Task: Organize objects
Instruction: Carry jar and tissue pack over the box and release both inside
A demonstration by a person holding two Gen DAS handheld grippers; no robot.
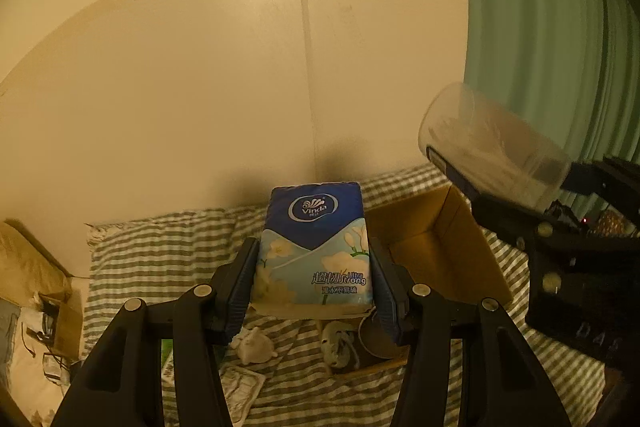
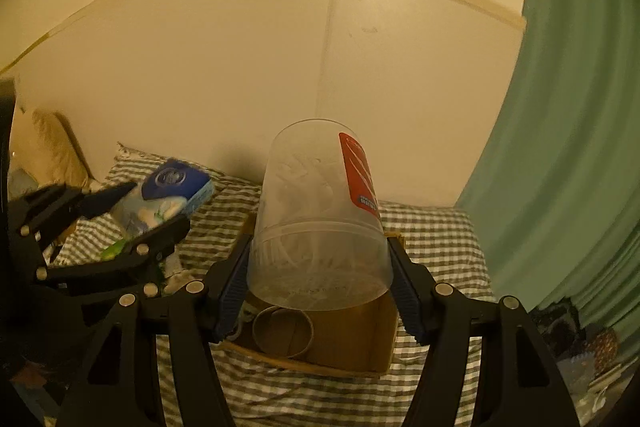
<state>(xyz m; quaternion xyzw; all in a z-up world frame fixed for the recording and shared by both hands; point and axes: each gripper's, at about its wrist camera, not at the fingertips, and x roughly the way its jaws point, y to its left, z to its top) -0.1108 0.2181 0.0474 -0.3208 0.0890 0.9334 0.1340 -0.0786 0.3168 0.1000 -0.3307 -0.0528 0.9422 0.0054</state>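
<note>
My left gripper (image 1: 314, 269) is shut on a blue and white Vinda tissue pack (image 1: 316, 247) and holds it above the striped bed. It also shows in the right wrist view (image 2: 168, 199), at the left. My right gripper (image 2: 320, 267) is shut on a clear plastic tub (image 2: 320, 219) with a red label and thin white sticks inside, held above an open cardboard box (image 2: 344, 343). The tub (image 1: 492, 151) shows at the right of the left wrist view, over the box (image 1: 436, 239).
A brown tape roll (image 2: 284, 333) lies inside the box. The bed has a green-striped sheet (image 1: 168, 251). Small white items (image 1: 256, 345) lie on it below the left gripper. A green curtain (image 2: 568, 147) hangs on the right. A cream wall (image 1: 200, 87) stands behind.
</note>
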